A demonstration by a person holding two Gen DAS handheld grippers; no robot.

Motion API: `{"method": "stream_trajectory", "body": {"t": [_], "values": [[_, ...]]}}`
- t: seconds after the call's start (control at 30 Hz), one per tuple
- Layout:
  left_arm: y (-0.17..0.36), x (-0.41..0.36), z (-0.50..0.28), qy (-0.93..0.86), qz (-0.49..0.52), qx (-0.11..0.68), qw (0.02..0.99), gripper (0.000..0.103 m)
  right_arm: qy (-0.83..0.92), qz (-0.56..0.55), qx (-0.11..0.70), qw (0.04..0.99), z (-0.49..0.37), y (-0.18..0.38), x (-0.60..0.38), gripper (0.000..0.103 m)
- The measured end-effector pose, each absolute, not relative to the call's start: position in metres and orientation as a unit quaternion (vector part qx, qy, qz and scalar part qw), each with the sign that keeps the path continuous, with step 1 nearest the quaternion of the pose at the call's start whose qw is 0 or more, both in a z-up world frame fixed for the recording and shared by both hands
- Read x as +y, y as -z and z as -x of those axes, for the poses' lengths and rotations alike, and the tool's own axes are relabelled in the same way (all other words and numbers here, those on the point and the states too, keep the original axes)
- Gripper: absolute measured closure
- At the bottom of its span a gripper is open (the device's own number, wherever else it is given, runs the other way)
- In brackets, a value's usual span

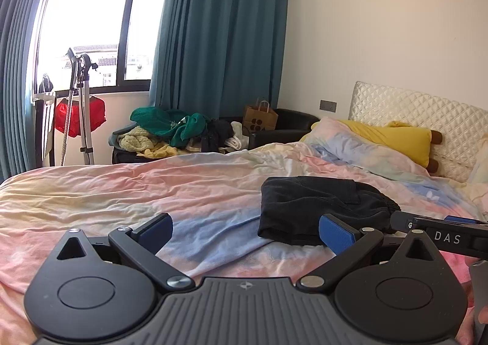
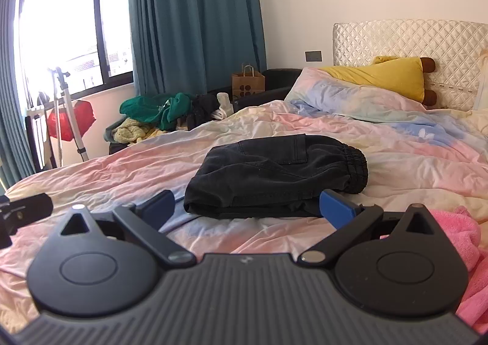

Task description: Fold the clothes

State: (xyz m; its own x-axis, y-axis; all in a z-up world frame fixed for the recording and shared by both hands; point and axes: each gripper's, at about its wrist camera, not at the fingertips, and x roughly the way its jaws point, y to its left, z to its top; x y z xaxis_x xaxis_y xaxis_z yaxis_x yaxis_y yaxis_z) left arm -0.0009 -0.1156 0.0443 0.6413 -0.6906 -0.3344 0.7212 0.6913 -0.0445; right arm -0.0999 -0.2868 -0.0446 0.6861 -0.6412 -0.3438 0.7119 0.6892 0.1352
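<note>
the folded black shorts (image 2: 274,174) lie on the pastel bed cover (image 2: 411,156), just ahead of both tools. the right tool (image 2: 248,208) gapes wide and empty, as does the left tool (image 1: 247,230). a pink towel (image 2: 466,241) lies at the right.

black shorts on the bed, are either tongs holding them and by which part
Nothing is held. Both the left tongs and right tongs stand open, short of the folded black shorts, which lie free on the bed.

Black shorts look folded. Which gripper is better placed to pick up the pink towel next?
Right. The pink towel lies beside the open right gripper; the left gripper sits further left.
</note>
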Motion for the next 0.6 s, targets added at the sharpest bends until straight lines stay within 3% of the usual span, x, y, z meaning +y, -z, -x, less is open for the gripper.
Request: {"method": "stream_trajectory", "body": {"t": [0.6], "values": [[-0.0433,-0.1145,0.0007,0.378,-0.056,0.167,0.909,0.000,0.379,-0.121,0.146,0.906,0.0965,0.0446,-0.2850,0.000]]}}
